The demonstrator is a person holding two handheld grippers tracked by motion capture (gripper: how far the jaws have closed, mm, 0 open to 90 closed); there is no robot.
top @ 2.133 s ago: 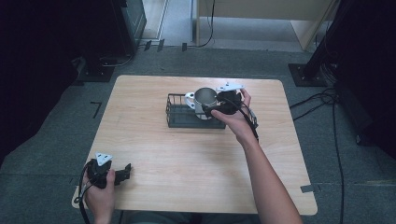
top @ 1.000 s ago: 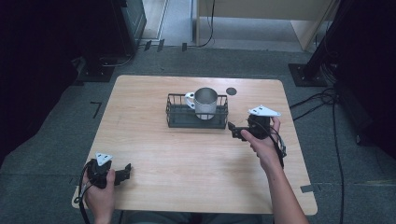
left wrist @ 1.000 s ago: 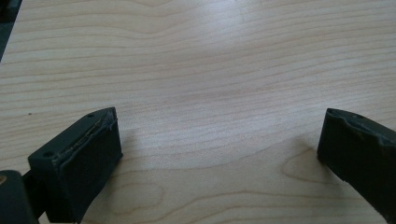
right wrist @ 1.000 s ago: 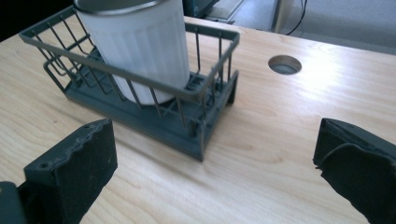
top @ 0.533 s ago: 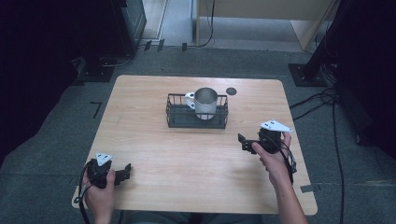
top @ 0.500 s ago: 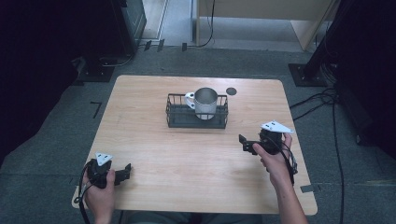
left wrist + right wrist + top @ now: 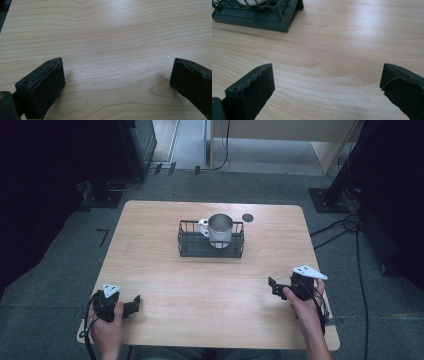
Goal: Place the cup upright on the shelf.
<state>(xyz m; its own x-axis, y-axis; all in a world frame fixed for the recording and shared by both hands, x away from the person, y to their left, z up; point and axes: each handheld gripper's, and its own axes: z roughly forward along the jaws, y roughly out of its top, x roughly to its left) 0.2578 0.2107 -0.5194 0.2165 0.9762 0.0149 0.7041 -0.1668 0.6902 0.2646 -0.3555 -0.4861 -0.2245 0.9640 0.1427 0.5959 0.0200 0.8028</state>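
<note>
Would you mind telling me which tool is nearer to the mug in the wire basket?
Right. The right tool is down and to the right of the mug, near the table's right edge; the left tool is farther off, at the near left corner.

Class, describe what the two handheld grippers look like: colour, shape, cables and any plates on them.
Both the left gripper and right gripper are black, each with two blocky, flat-faced jaws. Each carries a pale three-cornered plate on top, and a black cable trails from each. The forearms are bare, with no sleeves showing.
</note>
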